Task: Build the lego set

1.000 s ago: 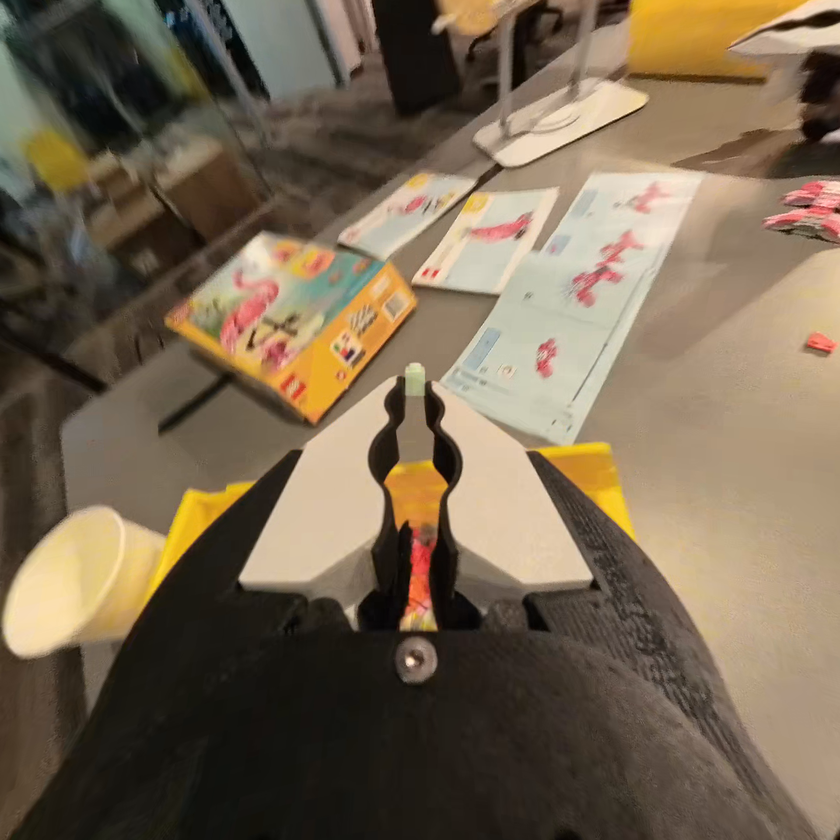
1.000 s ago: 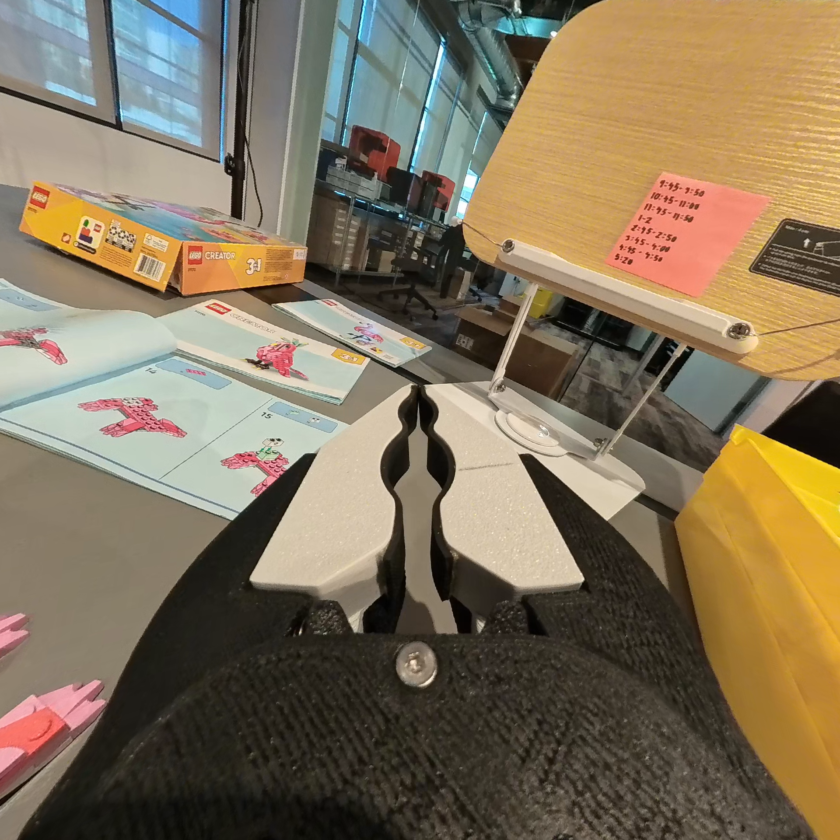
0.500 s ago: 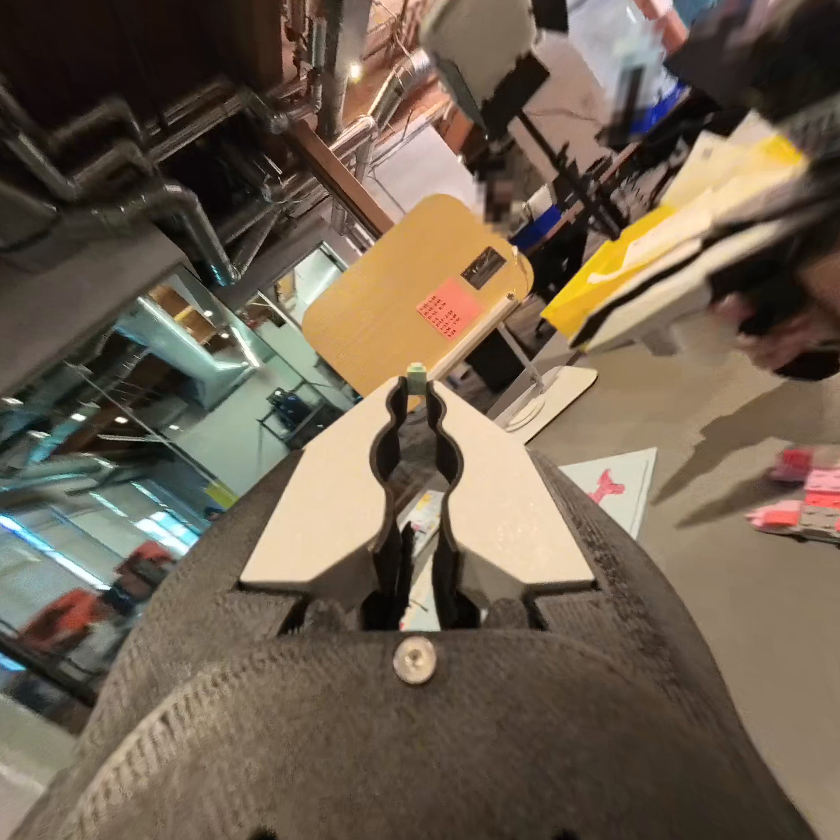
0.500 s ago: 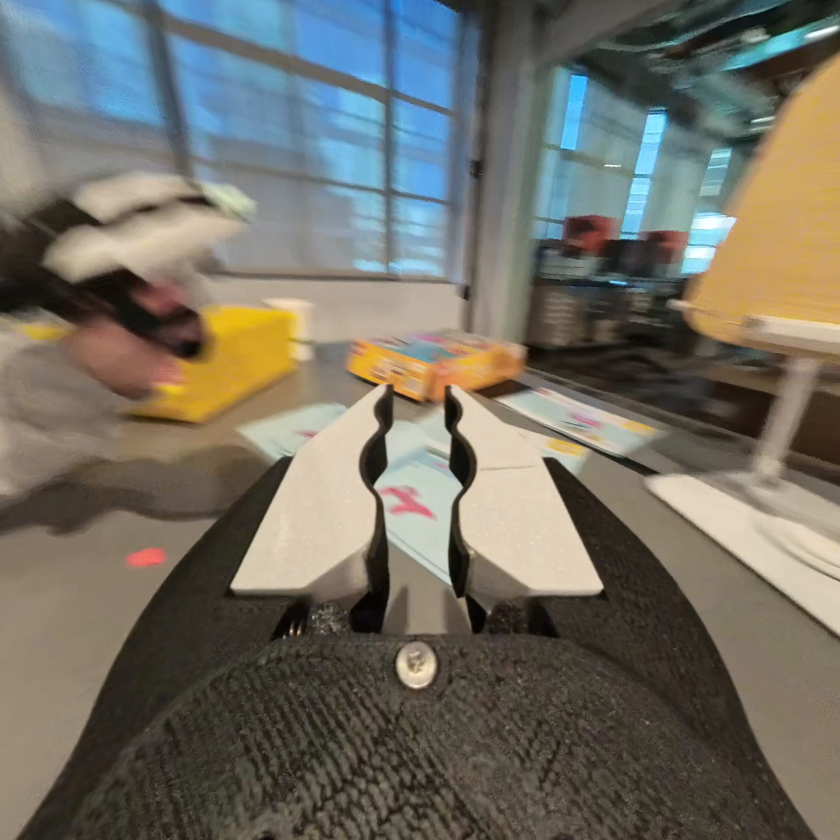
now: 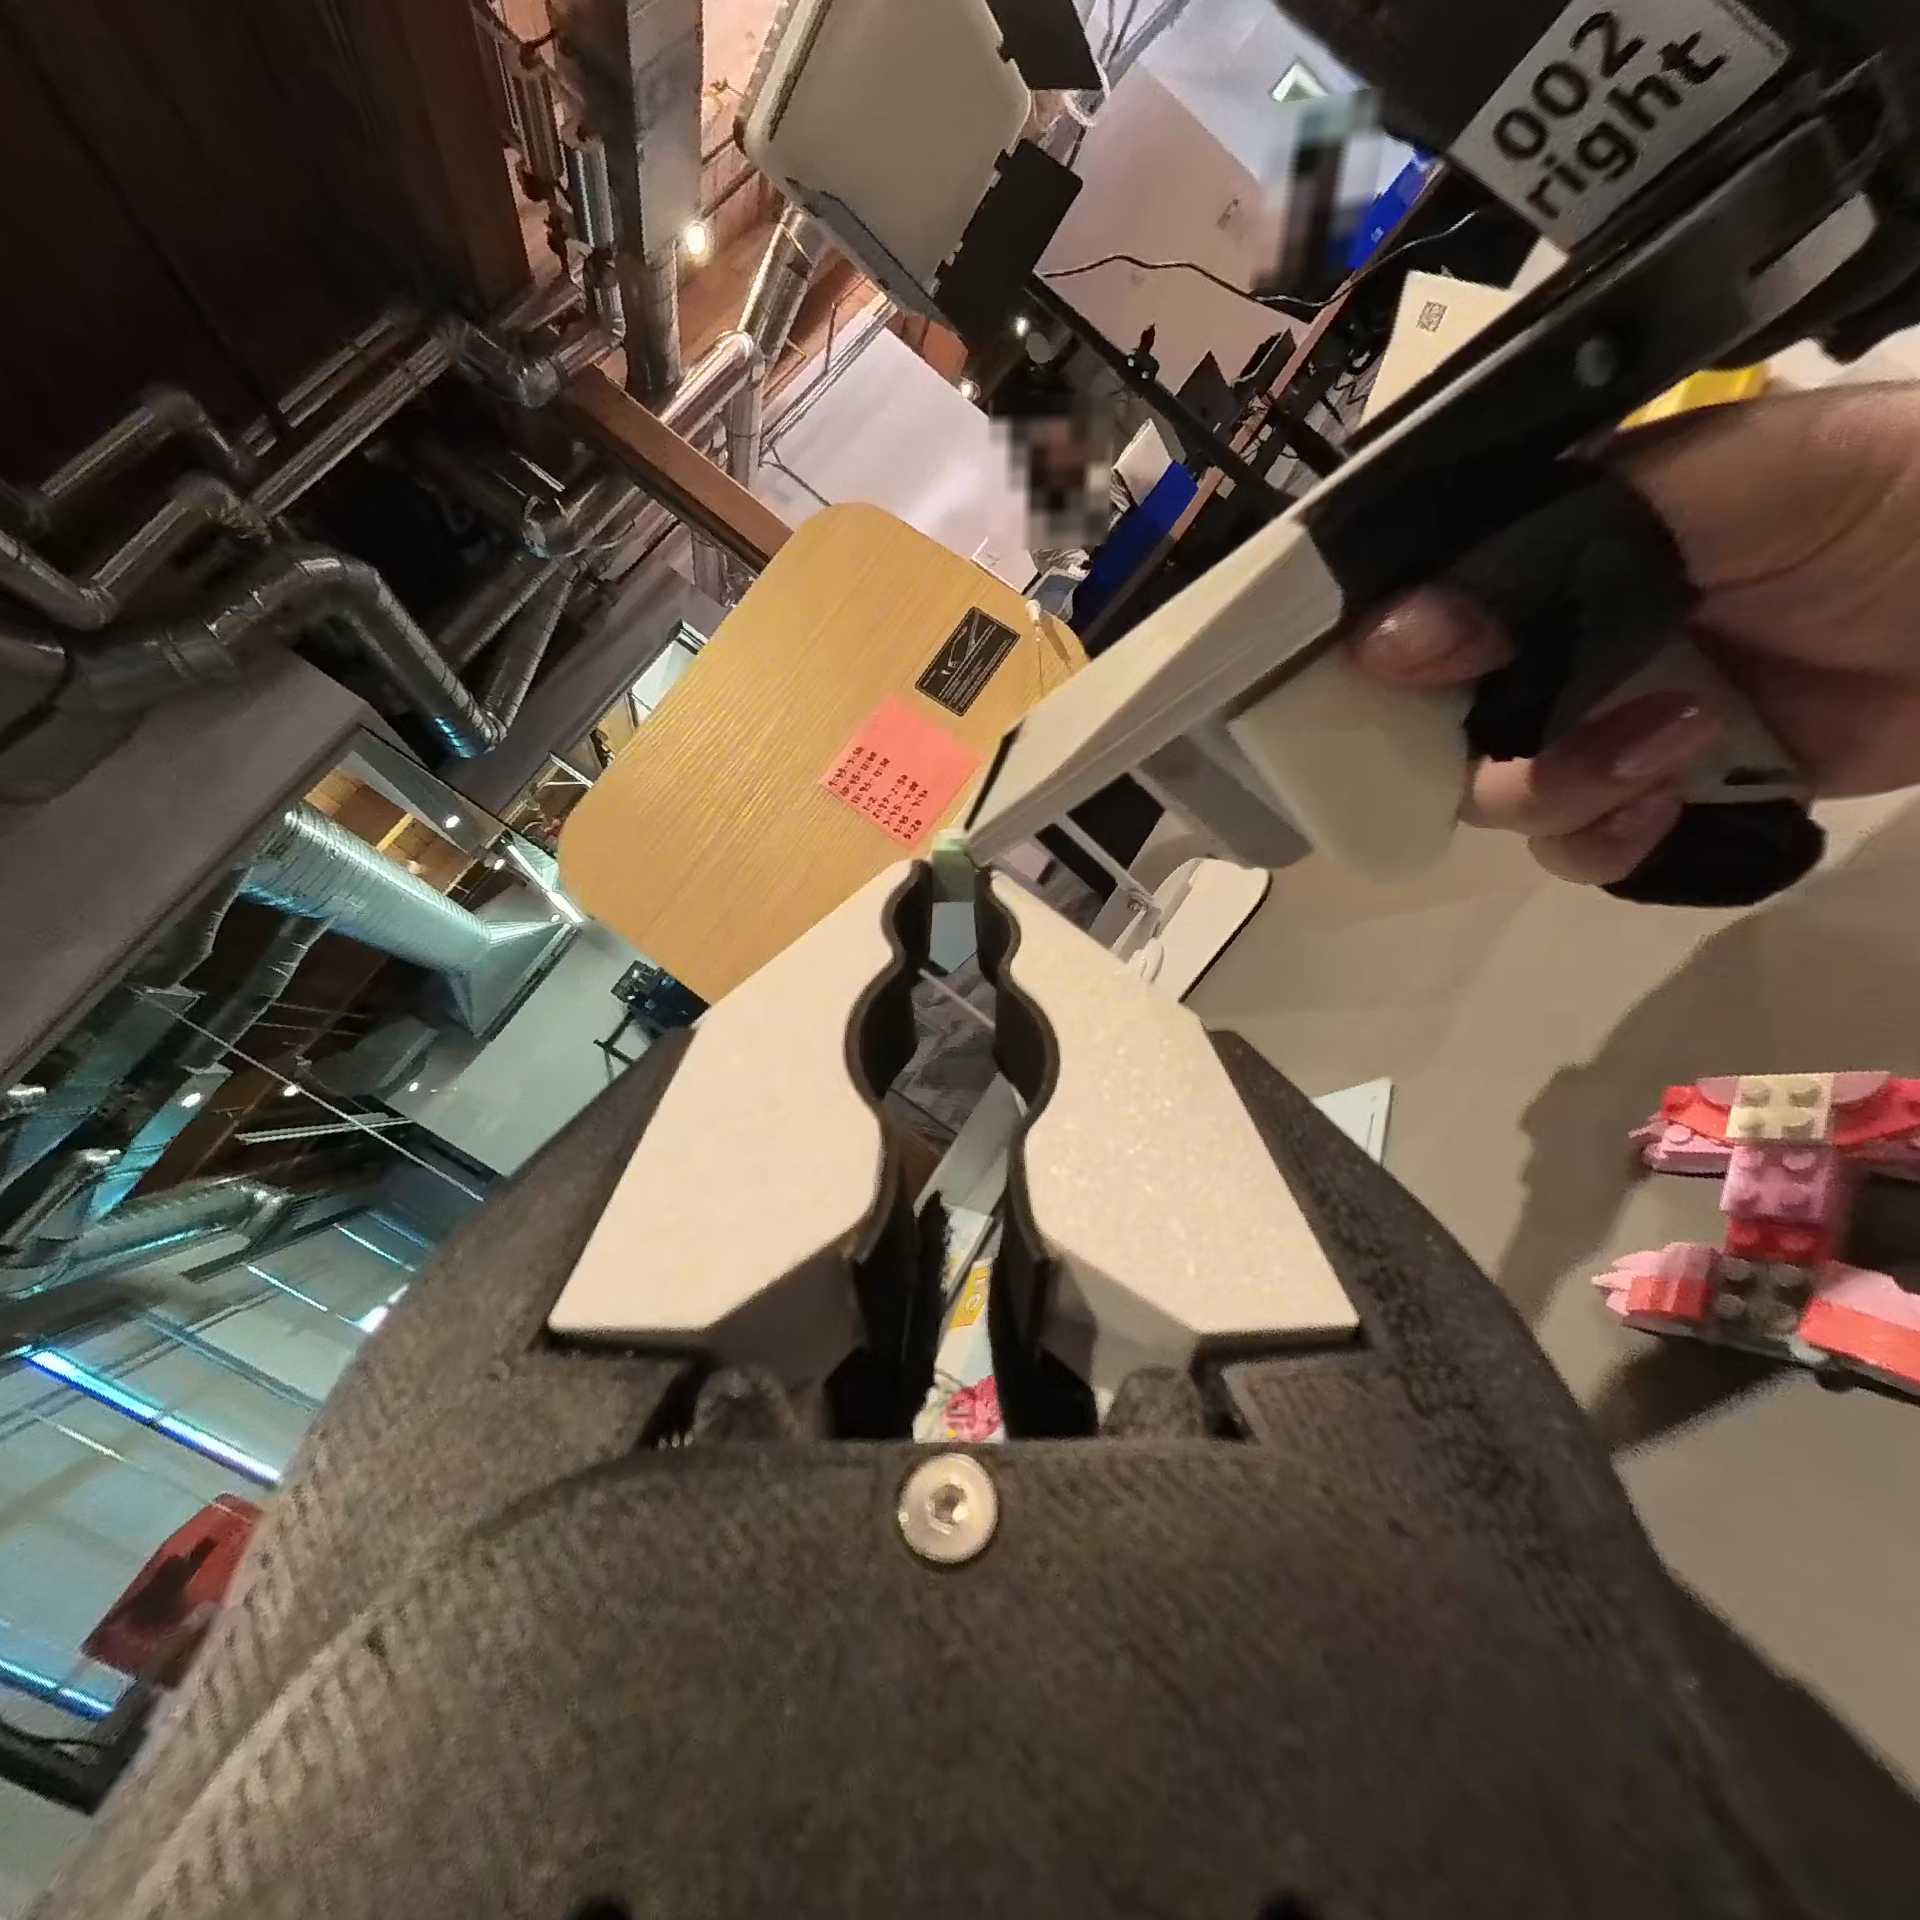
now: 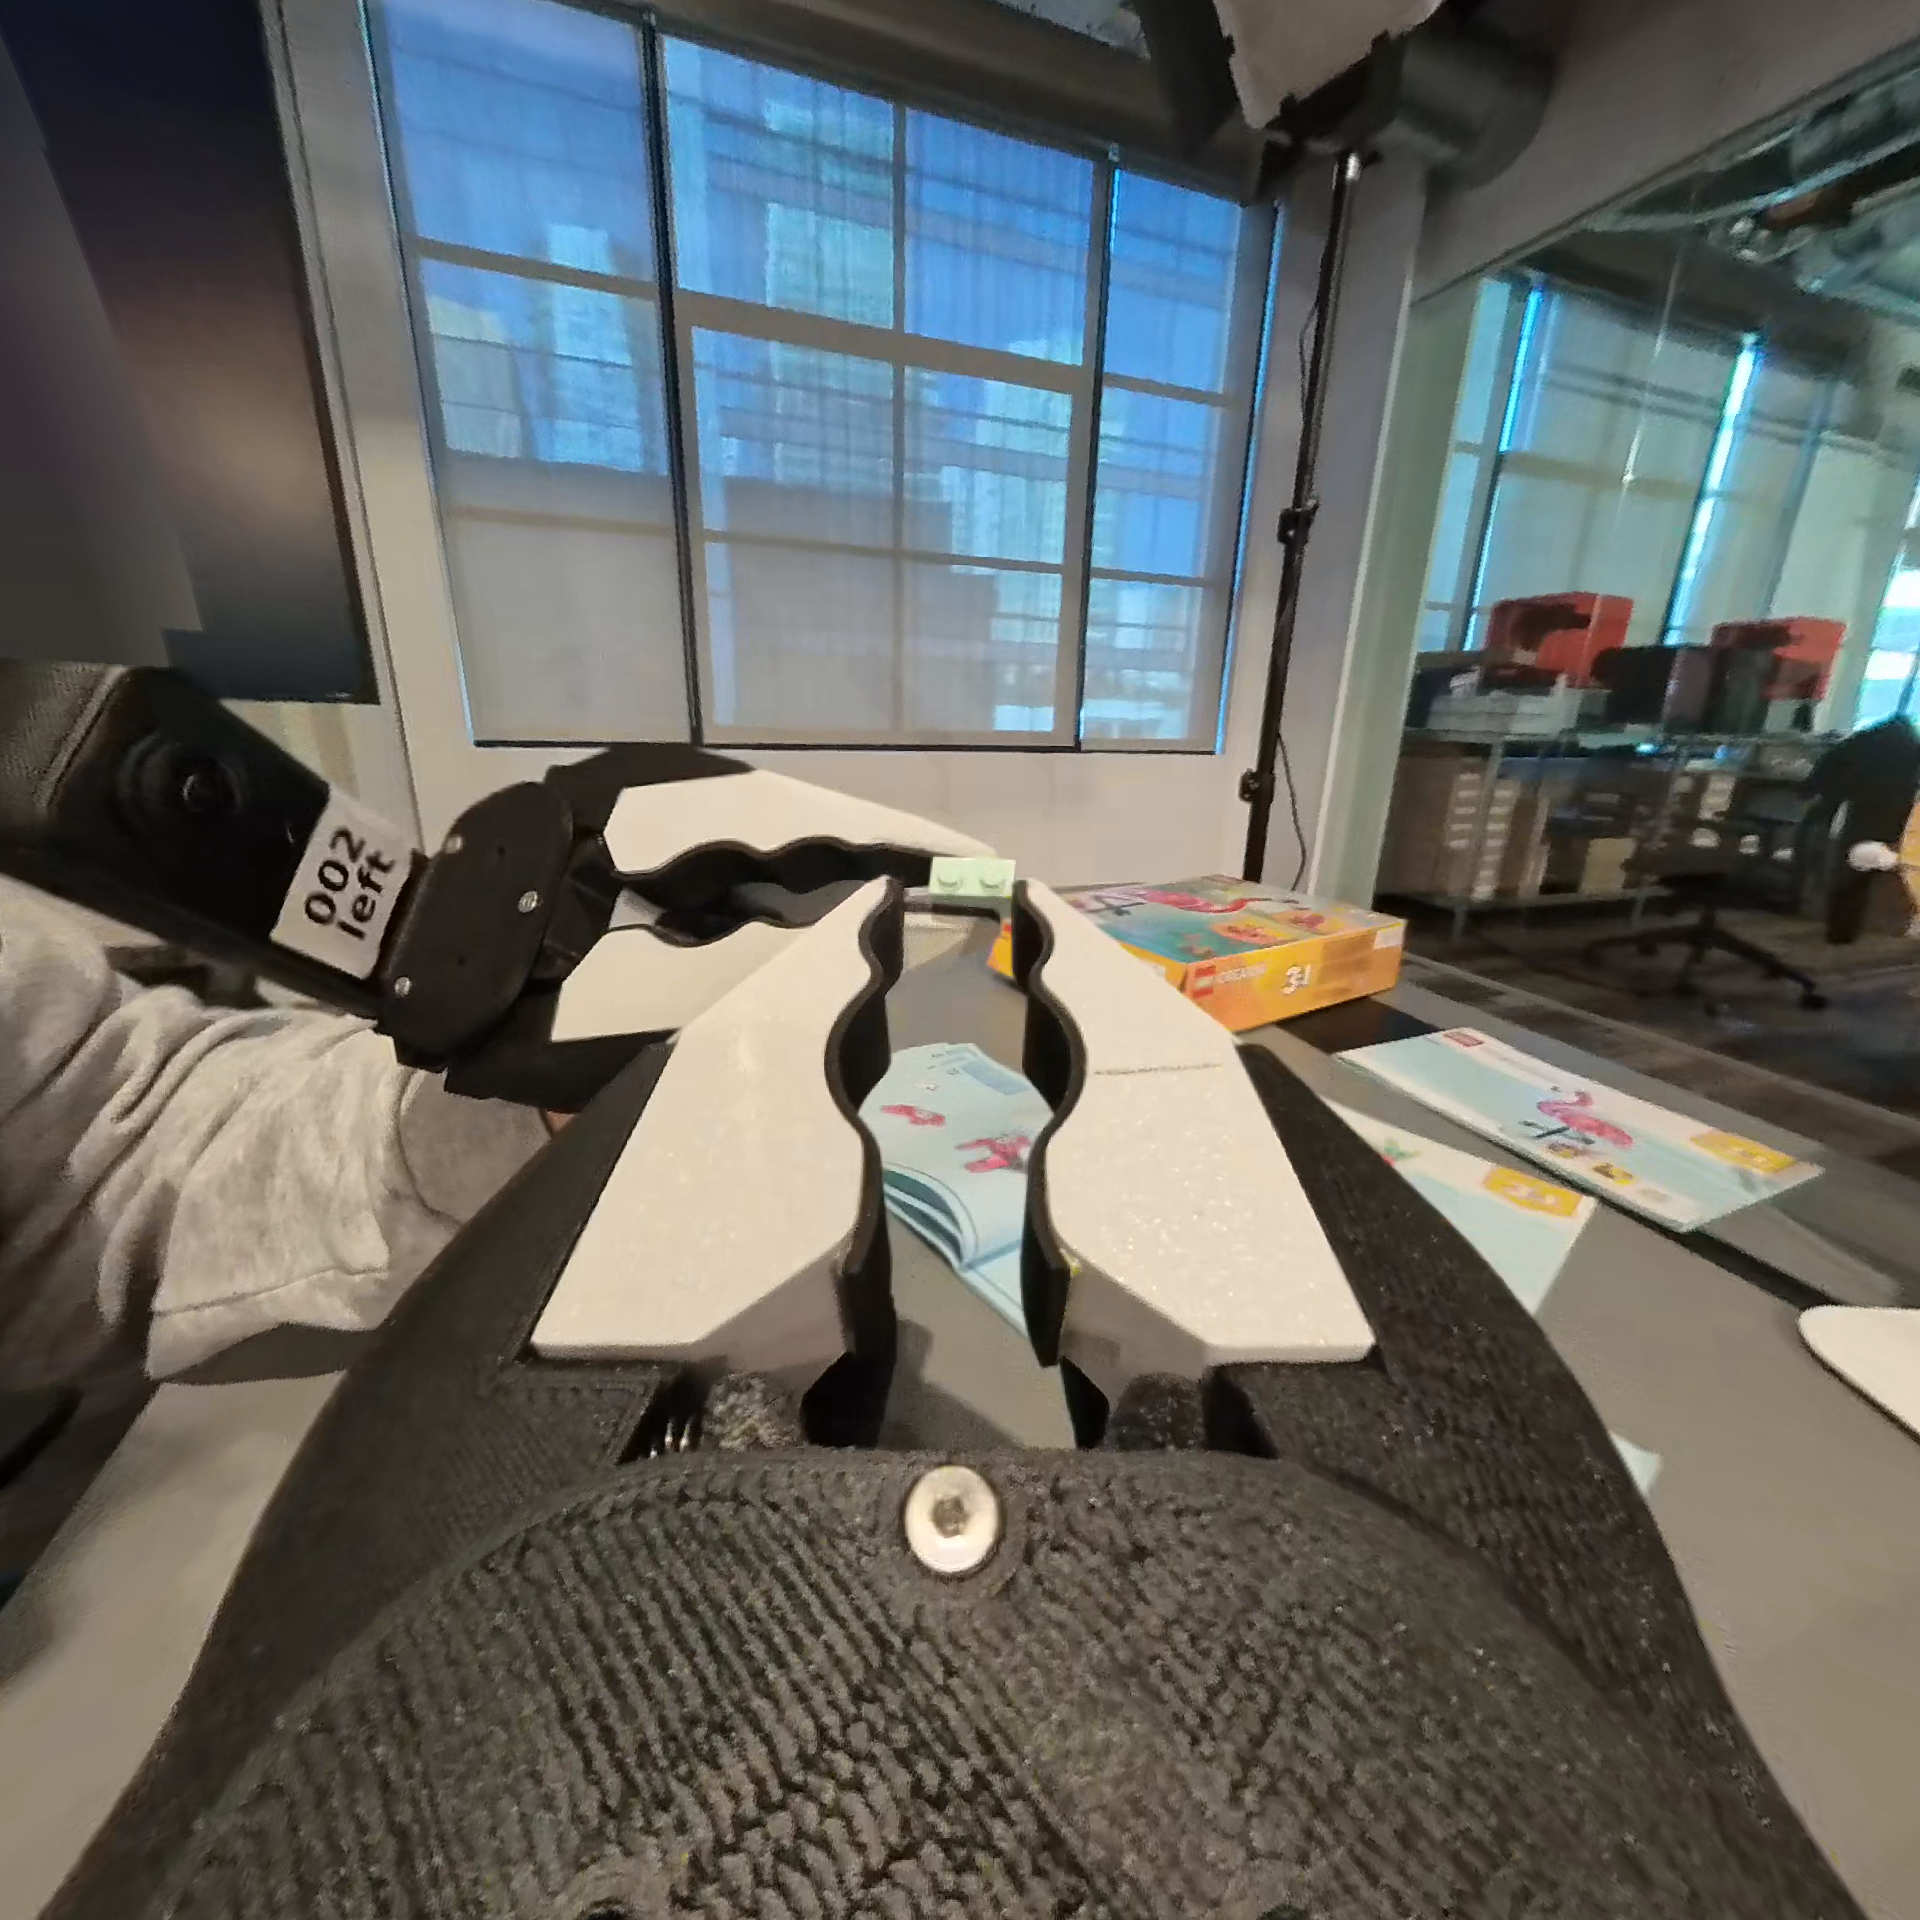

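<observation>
Had the left gripper [image 5: 954, 878] raised off the counter [image 5: 1455, 987], fingers [image 5: 769, 1122] clamped on a tiny pale green brick [image 5: 953, 859] right at the tips. Same brick [image 6: 972, 875] seen from the right wrist view, poking out sideways from the left gripper [image 6: 935, 868], two studs showing. Right gripper [image 6: 954, 899] parked just beside it with fingers [image 6: 727, 1132] spread apart, nothing between them, tips either side of the brick but can't tell if touching. From the left wrist view, right gripper [image 5: 997, 831] came in from the upper right, tip right against the green brick, with a hand [image 5: 1704, 644] wrapped round its handle. Half-built pink and red model [image 5: 1766, 1226] sat on the counter over on the right, well apart from the grippers. Farther off: orange set box [image 6: 1236, 951], open instruction booklet [image 6: 966, 1153] below the fingers, another booklet [image 6: 1569, 1127] to the right. Wooden board [image 5: 769, 748] with a pink sticky note [image 5: 899, 774] standing at the far end.
</observation>
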